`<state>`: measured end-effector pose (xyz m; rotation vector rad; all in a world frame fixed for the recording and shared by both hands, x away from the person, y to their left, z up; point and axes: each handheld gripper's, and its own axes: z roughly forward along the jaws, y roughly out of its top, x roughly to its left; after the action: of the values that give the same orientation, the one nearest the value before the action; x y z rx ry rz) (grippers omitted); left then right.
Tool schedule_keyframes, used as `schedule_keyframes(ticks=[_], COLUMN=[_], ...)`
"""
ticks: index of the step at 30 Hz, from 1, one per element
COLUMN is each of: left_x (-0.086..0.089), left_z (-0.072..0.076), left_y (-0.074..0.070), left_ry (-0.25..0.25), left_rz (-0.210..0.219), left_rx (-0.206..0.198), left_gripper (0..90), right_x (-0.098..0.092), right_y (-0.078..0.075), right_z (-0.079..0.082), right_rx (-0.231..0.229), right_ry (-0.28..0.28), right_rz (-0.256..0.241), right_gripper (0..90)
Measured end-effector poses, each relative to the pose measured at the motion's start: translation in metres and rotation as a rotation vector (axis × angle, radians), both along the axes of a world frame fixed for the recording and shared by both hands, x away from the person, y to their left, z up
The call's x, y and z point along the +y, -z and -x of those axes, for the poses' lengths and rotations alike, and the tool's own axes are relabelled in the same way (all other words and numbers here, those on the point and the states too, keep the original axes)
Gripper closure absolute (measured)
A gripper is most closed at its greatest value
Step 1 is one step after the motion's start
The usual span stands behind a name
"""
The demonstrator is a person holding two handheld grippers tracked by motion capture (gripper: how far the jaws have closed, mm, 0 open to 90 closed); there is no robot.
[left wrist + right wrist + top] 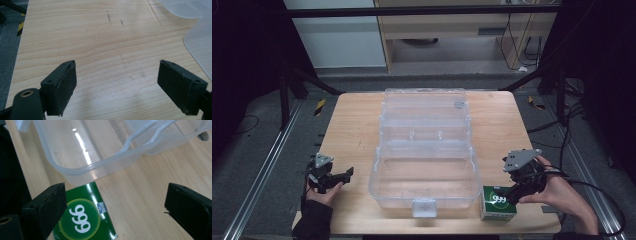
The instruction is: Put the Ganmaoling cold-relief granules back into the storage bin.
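Wooden table (352,130) fills frame centre in high view, pale grain, faint scuffs. Clear plastic box (424,167) at table centre, lid hinged open toward top of frame, white latch on lower edge. Green carton (497,202) at lower right, just beside box corner; glossy, white "999" inside yellow-ringed circle. Right gripper (518,189) over carton, jaws spread wide, gripping nothing. Left gripper (343,177) at lower left, jaws wide over bare wood.

Lab: aluminium rails (259,172), trailing cables (557,120), black curtains (242,60).
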<state>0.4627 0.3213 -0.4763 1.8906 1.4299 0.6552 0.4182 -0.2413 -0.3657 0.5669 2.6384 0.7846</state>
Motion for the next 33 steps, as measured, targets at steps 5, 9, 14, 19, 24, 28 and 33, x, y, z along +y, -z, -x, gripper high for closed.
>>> schedule_keyframes(ticks=[5,9,14,19,24,28,33], left_x=[0.0,0.0,0.0,0.0,-0.001,-0.001,-0.001], left_z=[0.0,0.0,0.0,0.0,0.0,0.0,0.0], left_y=[0.0,0.0,0.0,0.0,0.0,0.0,0.0], left_ry=[0.001,0.001,0.0,0.001,0.001,0.001,0.001], left_rz=[0.0,-0.001,-0.001,-0.001,-0.002,-0.003,-0.004], left_rx=[0.0,-0.001,-0.001,0.0,0.0,0.0,0.001], left_gripper=[15.0,15.0,15.1,15.1,15.0,15.1,15.1], right_x=[0.003,0.003,0.004,0.005,0.007,0.007,0.009], right_y=[0.004,0.008,0.012,0.018,0.024,0.028,0.031], right_z=[0.003,0.004,0.006,0.008,0.011,0.012,0.014], right_rx=[0.027,0.043,0.062,0.077,0.093,0.101,0.105], right_ry=[-0.023,-0.033,-0.046,-0.058,-0.069,-0.083,-0.094], right_rz=[0.026,0.037,0.053,0.069,0.099,0.113,0.129], right_gripper=[4.0,3.7,3.2,2.7,2.4,2.3,2.2])
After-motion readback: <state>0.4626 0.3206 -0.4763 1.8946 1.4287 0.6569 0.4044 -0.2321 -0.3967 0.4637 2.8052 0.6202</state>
